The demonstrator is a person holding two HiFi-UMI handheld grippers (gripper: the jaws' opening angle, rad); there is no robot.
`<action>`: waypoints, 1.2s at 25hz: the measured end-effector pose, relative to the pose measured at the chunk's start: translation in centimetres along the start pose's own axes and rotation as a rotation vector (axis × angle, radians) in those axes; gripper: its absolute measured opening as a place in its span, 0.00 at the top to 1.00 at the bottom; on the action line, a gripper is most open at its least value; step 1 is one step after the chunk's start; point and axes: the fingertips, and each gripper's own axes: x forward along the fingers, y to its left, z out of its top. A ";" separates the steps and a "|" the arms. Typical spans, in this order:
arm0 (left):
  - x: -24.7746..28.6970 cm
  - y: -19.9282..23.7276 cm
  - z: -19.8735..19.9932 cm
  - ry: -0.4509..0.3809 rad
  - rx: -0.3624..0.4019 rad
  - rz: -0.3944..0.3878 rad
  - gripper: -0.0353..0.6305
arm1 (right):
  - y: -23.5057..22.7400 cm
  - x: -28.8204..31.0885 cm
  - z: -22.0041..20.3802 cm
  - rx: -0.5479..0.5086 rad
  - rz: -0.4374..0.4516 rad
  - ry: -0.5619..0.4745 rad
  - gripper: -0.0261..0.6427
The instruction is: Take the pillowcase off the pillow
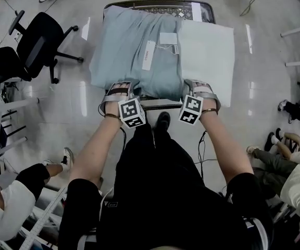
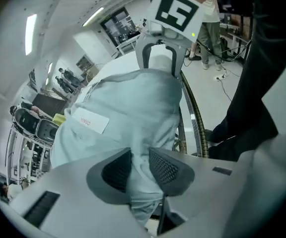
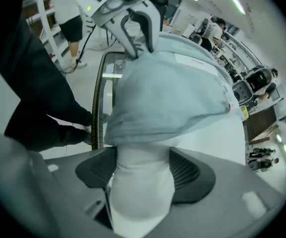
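Left fingers (image 2: 117,168) pinch the pillowcase (image 2: 133,110) edge; right fingers (image 3: 188,172) clamp the bare pillow (image 3: 140,182) corner

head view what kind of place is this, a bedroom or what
Not a bedroom: probably an office or lab workspace. There is a black office chair, a glossy hard floor with a cable, and ceiling strip lights.

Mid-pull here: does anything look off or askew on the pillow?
Nothing torn or spilled. The pillowcase covers only the left part; the white pillow lies bare at the right. The left gripper pinches pillowcase fabric, the right gripper the bare pillow end, as the job needs.
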 end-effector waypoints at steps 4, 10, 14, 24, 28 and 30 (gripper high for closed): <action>-0.8 0.7 -2.2 0.012 0.046 -0.015 0.92 | -0.8 0.4 -0.5 -0.048 -0.059 -0.002 0.56; -3.3 3.5 -7.9 0.048 -0.030 -0.002 0.94 | -1.1 -0.3 -1.3 -0.015 -0.010 -0.023 0.62; -4.0 3.7 -8.4 0.052 -0.025 -0.001 0.94 | -1.1 -1.1 -1.8 0.013 0.004 -0.026 0.63; -3.9 -0.4 -5.8 -0.039 -0.028 0.051 0.66 | -1.5 -2.2 0.7 0.065 -0.058 -0.051 0.40; -1.6 0.5 -10.0 0.057 -0.046 0.159 0.58 | -0.6 1.1 0.0 0.039 -0.052 0.015 0.33; -0.8 1.0 -10.0 0.064 0.006 0.185 0.59 | -1.0 1.6 0.0 0.040 -0.063 0.036 0.39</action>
